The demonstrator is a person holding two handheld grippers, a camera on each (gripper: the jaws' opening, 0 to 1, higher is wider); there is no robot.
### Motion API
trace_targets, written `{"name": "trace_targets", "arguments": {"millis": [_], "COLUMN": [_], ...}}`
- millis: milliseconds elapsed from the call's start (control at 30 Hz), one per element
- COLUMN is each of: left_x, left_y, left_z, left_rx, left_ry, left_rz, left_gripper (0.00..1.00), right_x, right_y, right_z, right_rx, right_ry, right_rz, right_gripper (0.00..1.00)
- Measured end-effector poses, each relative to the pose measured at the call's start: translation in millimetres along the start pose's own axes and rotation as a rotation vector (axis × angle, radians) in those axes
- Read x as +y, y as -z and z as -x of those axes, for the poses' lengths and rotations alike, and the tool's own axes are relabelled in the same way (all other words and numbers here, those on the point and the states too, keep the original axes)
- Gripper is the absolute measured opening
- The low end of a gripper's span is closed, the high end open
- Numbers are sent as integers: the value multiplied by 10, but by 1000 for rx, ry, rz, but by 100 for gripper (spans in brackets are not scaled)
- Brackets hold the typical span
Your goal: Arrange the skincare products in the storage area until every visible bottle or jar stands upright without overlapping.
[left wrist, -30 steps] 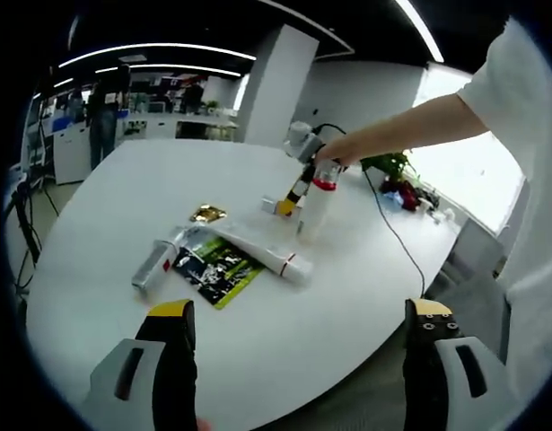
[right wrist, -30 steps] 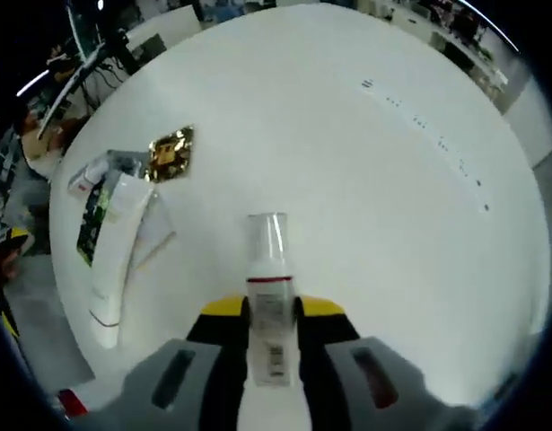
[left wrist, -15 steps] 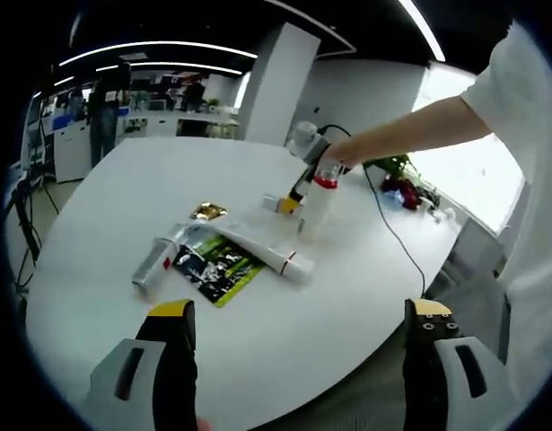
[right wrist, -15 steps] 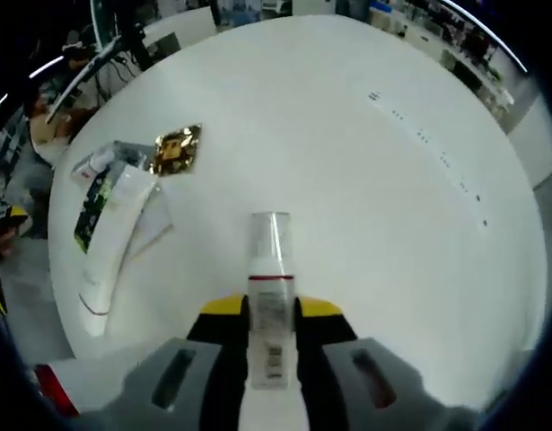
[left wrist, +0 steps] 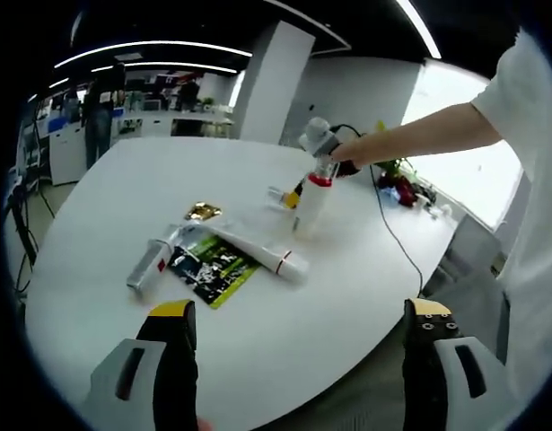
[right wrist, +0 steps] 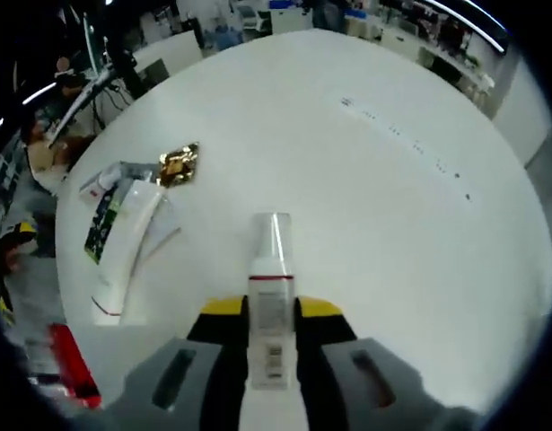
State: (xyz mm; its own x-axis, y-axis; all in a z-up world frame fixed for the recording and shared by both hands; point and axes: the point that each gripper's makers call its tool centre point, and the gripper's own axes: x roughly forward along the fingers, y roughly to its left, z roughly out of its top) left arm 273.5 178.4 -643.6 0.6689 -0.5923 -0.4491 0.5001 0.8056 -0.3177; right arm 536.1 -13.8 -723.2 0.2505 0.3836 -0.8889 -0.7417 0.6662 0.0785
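Note:
My right gripper [right wrist: 271,310] is shut on a white pump bottle [right wrist: 271,287] with a red band and a clear cap. In the left gripper view the same bottle [left wrist: 311,199] stands nearly upright, its base at the white table [left wrist: 105,180], held by the right gripper [left wrist: 298,193]; I cannot tell if it touches. A white tube [left wrist: 258,251] lies on its side over a green-black sachet [left wrist: 213,271]. A small bottle [left wrist: 148,267] lies flat beside them. My left gripper [left wrist: 300,314] hangs open over the table's near edge.
A gold foil packet [left wrist: 202,212] lies behind the sachet, also seen as the gold packet [right wrist: 177,162]. The tube [right wrist: 123,251] and sachet [right wrist: 100,220] lie left of the held bottle. A black cable [left wrist: 392,233] runs across the table's right side. Desks and people stand far behind.
The right gripper has kept its hold and shifted the bottle slightly farther across the table. The tube, sachet, small bottle and gold packet have stayed put.

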Motion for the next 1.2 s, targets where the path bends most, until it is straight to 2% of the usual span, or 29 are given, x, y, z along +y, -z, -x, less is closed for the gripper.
{"name": "trace_targets", "arguments": {"millis": [267, 433, 533, 767, 1067, 1200], "left_x": [-10, -49, -73, -98, -198, -270], "left_y": [-92, -145, -170, -326, -467, -502], "left_z": [15, 27, 38, 87, 106, 90], "left_rx": [-9, -12, -15, -40, -62, -67], "left_ry": [1, 8, 12, 14, 34, 52], "left_rz": [-27, -53, -62, -82, -98, -107], "left_gripper": [94, 94, 94, 94, 94, 94], "right_x": [-79, -111, -124, -96, 52, 183], "right_y": [123, 195, 278, 440, 684, 787], "right_z": [251, 460, 538, 745, 972, 1060], "right_rx": [-81, -163, -183, -282, -361, -397], "right_ry": [13, 24, 27, 33, 30, 14], "right_rz": [-70, -131, -159, -238, -290, -315], "right_gripper": [18, 18, 18, 18, 18, 19]}}
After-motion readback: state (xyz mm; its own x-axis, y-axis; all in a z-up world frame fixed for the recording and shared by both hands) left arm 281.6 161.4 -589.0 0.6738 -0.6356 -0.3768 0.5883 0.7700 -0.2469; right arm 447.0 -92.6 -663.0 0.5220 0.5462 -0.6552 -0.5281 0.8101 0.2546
